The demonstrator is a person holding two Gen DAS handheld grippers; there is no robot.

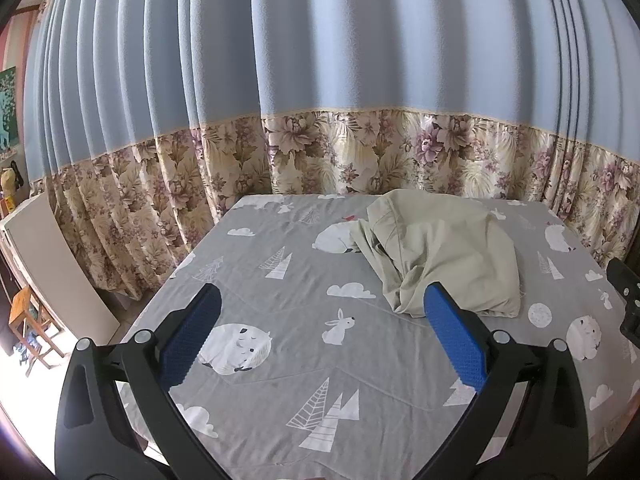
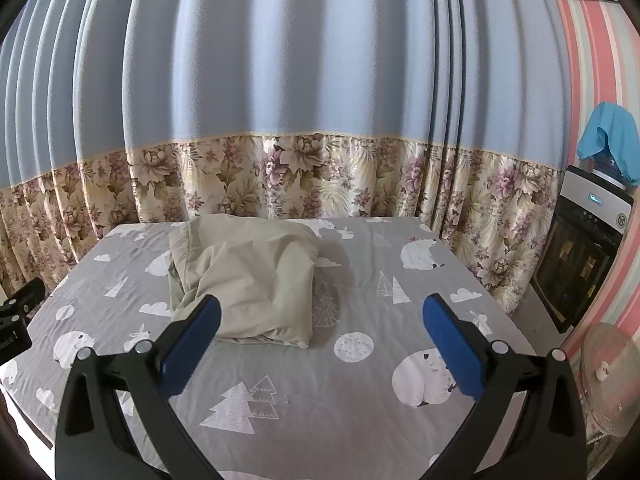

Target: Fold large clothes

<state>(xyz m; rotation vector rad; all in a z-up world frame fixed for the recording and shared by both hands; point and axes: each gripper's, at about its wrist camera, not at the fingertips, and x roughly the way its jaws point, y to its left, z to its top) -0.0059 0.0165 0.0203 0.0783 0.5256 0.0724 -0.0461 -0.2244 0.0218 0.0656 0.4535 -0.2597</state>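
A pale olive-beige garment (image 1: 440,252) lies crumpled in a heap on the grey animal-print bed sheet (image 1: 280,280), toward the far right of the bed in the left wrist view and at centre-left in the right wrist view (image 2: 248,272). My left gripper (image 1: 322,300) is open and empty, held above the sheet in front and to the left of the garment. My right gripper (image 2: 322,308) is open and empty, held above the sheet (image 2: 360,400) in front and to the right of the garment. Part of the right gripper shows at the right edge of the left wrist view (image 1: 626,292).
Blue curtains with a floral lower band (image 1: 320,152) hang close behind and beside the bed. A white panel (image 1: 52,256) and a wooden stool (image 1: 28,320) stand left of the bed. A water dispenser (image 2: 584,240) and a fan (image 2: 612,376) stand to the right.
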